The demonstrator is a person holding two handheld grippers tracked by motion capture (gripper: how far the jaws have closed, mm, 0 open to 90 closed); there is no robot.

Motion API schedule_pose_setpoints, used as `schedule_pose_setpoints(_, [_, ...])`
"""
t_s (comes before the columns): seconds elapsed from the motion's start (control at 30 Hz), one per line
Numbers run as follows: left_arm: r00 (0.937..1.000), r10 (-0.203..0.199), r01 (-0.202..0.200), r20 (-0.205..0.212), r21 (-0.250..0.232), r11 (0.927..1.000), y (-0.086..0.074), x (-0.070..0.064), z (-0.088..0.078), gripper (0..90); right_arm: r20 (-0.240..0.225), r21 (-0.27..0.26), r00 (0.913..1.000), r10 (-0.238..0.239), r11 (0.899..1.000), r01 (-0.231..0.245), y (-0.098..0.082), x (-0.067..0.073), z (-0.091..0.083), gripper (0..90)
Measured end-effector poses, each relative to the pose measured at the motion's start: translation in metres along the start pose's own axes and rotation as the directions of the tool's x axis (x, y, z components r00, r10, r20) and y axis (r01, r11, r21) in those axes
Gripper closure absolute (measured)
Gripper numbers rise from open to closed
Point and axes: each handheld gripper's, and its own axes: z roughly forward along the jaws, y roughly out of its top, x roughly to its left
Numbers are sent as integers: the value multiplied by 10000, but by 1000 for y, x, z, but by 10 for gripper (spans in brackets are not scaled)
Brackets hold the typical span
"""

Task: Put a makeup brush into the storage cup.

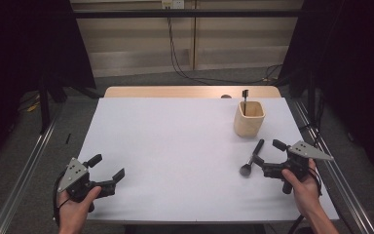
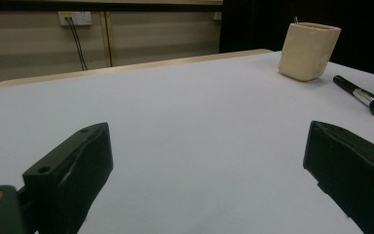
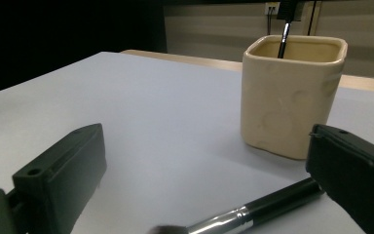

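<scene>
Now | cup (image 1: 249,119) holds one brush (image 1: 245,95) (upright) | both tools wide open, empty

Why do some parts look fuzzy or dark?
Right gripper view: the brush head at the bottom edge is blurred, the cup sharp. Left gripper view: the near jaws look soft. High view: the table is evenly lit, the sides dark.

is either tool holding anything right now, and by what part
Nothing is held. The right tool is open with the makeup brush lying on the table between its jaws, not clamped. The left tool is open over bare table.
</scene>
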Motion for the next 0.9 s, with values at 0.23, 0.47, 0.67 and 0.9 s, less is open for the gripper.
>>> schedule_pose_setpoints(0.23, [10000,12,-13,60,43,10000,-1,-1,1,40,69,-1,9999,-82,10000,82,11,-3,13,7])
schedule_pose_setpoints(0.47, [10000,19,-19,66,24,10000,-1,-1,1,40,108,64,9997,-234,9997,234,21,-6,26,7])
schedule_pose_setpoints(0.67, [9997,165,-166,168,18,9999,0,-3,1,40,184,301,9996,-235,9993,230,24,-11,38,7])
schedule_pose_setpoints(0.9, [9998,151,-151,142,19,9999,0,-2,0,40,195,188,9991,-368,9992,365,41,-16,37,3])
